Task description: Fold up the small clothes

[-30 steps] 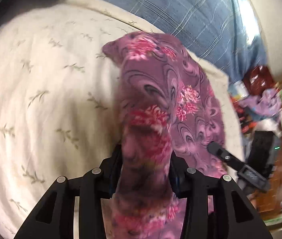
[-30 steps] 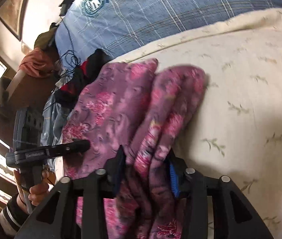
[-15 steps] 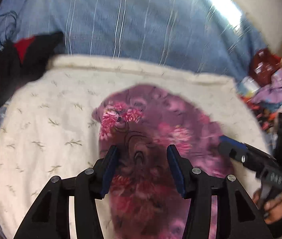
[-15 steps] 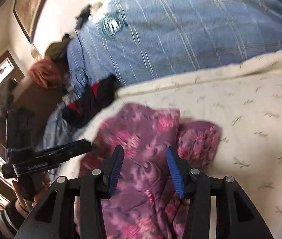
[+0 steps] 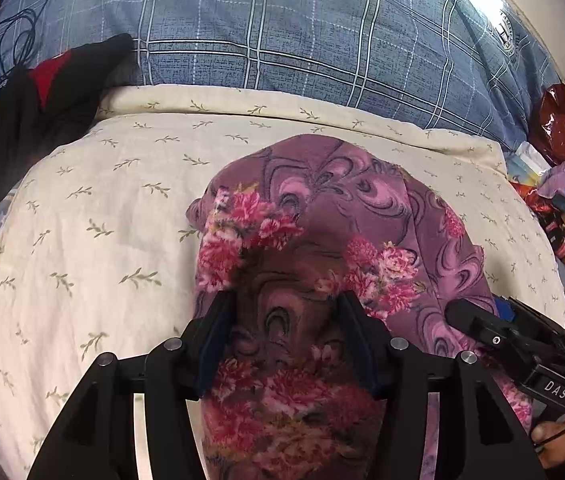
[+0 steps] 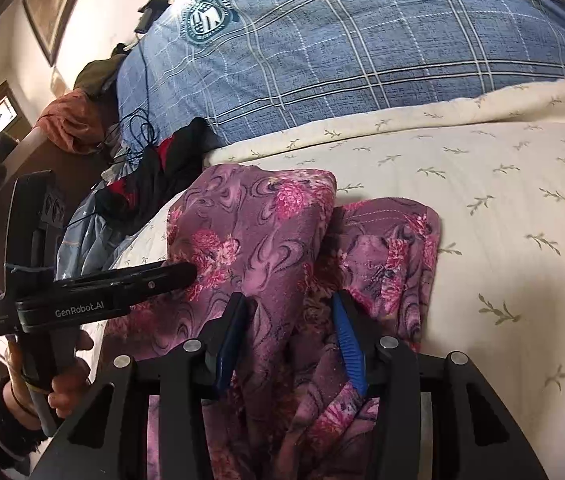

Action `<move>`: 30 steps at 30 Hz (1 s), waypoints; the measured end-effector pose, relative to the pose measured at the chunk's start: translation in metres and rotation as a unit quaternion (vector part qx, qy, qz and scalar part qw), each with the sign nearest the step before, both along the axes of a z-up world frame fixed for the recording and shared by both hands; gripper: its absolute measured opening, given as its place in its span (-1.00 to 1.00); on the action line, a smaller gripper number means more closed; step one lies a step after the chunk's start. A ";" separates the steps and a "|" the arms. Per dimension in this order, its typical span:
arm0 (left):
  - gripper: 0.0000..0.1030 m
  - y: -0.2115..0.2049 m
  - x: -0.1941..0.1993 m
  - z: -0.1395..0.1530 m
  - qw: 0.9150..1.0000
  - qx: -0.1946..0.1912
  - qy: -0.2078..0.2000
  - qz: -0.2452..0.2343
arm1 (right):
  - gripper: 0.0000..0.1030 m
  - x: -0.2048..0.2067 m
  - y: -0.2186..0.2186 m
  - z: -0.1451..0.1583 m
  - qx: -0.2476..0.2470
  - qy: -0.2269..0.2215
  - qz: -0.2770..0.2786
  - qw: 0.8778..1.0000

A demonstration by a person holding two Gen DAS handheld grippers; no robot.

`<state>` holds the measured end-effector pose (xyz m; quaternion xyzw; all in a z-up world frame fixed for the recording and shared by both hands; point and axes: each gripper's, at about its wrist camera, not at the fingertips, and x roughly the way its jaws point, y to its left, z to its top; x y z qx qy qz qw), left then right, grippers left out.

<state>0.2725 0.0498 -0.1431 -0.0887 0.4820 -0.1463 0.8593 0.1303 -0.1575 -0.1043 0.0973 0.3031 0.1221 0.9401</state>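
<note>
A small purple garment with pink flowers (image 5: pixel 334 224) lies folded over on a cream bedsheet with a leaf print (image 5: pixel 94 208); it also shows in the right wrist view (image 6: pixel 258 236). My left gripper (image 5: pixel 286 304) is open, its jaws apart over the near part of the cloth. My right gripper (image 6: pixel 290 308) is open too, its blue-padded jaws apart over a raised fold. Each gripper shows in the other's view: the right one (image 5: pixel 466 320) at the cloth's right edge, the left one (image 6: pixel 178 272) touching the cloth's left side.
A blue plaid quilt (image 5: pixel 282 28) lies behind the sheet. A black and red garment (image 5: pixel 30 96) and cables lie at the left. Clutter and a red bag (image 5: pixel 562 120) sit at the right. A wooden headboard (image 6: pixel 34 148) stands at the left in the right wrist view.
Both grippers have let go of the cloth and opened. The garment has dropped onto the sheet, folded over itself. Both grippers have pulled back a little.
</note>
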 end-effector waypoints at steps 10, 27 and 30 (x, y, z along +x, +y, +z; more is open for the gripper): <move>0.38 0.027 -0.083 0.023 0.998 0.057 -0.020 -0.008 | 1.00 -0.056 0.009 0.000 -0.105 0.069 -0.049 0.991; 0.49 0.051 -0.210 0.036 0.980 0.179 -0.080 0.032 | 1.00 -0.162 0.026 0.023 -0.230 0.034 -0.088 0.969; 0.49 0.047 -0.218 0.036 0.980 0.182 -0.074 0.019 | 1.00 -0.166 0.033 0.027 -0.229 0.035 -0.085 0.969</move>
